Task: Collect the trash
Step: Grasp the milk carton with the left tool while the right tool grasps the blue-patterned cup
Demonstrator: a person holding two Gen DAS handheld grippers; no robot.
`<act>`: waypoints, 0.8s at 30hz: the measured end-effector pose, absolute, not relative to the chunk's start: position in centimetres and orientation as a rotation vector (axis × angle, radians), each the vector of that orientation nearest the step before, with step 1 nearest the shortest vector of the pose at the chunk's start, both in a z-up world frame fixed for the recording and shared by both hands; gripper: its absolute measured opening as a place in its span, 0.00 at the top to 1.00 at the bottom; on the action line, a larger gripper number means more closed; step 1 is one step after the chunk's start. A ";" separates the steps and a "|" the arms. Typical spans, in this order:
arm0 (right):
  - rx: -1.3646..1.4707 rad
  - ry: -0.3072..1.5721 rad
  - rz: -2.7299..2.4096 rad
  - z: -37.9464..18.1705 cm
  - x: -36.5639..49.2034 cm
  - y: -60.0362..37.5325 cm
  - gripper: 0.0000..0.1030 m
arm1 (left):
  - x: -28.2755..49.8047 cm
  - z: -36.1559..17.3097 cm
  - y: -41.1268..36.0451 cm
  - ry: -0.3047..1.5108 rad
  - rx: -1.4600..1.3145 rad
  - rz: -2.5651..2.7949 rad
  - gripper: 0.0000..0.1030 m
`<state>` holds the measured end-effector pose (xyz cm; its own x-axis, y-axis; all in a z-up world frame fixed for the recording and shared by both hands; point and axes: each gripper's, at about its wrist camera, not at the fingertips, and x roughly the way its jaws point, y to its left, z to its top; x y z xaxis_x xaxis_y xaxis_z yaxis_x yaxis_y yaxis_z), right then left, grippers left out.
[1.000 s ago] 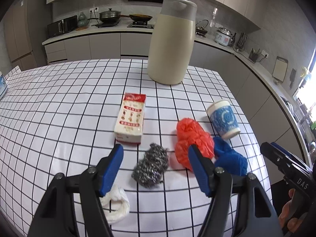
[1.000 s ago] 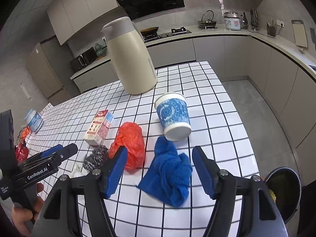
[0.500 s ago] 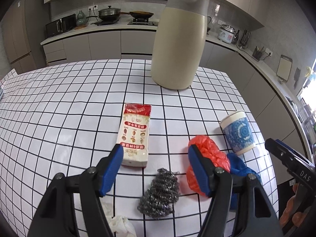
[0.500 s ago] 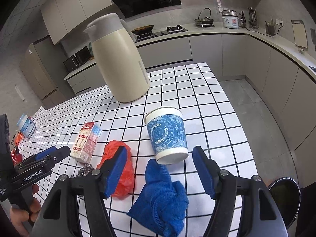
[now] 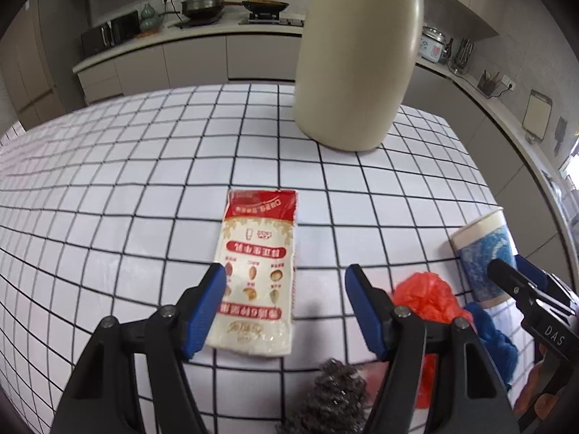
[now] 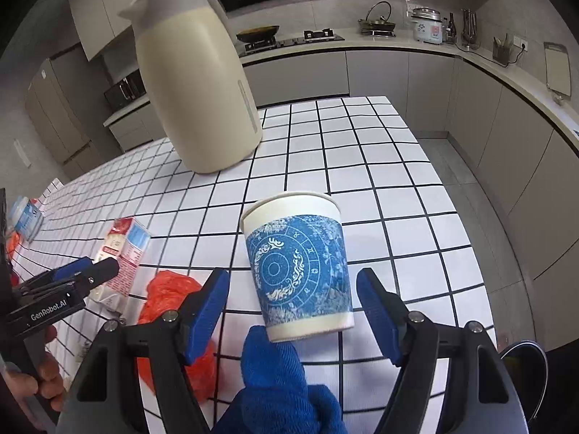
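Note:
A flattened red-and-white milk carton (image 5: pixel 258 271) lies on the tiled table, its lower part between the fingers of my left gripper (image 5: pixel 286 289), which is open and not pressing on it. A blue-patterned paper cup (image 6: pixel 298 266) stands upright between the fingers of my right gripper (image 6: pixel 293 296); its jaws are opening and stand clear of the cup's sides. A crumpled orange plastic bag (image 6: pixel 173 300) and a blue cloth (image 6: pixel 286 379) lie near the cup. A steel scourer (image 5: pixel 333 394) sits below the left gripper.
A tall cream thermos jug (image 5: pixel 358 54) stands at the back of the white tiled table (image 5: pixel 126 181). A dark round bin (image 6: pixel 524 372) sits on the floor past the table's right edge. Small items (image 6: pixel 25 213) lie at the far left.
Both grippers have moved forward and lower over the table. The carton now lies between the left fingers and the cup between the right fingers, whose gap is slightly wider.

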<state>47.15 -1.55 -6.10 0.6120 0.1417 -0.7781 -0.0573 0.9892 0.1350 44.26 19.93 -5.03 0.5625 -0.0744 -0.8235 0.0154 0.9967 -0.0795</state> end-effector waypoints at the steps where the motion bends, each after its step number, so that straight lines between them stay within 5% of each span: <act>1: 0.092 0.908 0.110 -6.3 47.4 -1.4 0.28 | 44.4 -5.1 19.9 0.970 -0.056 -0.050 0.32; 24: 0.120 0.956 0.121 -7.9 48.5 -2.3 0.27 | 44.3 -5.1 20.7 0.965 -0.007 -0.044 0.32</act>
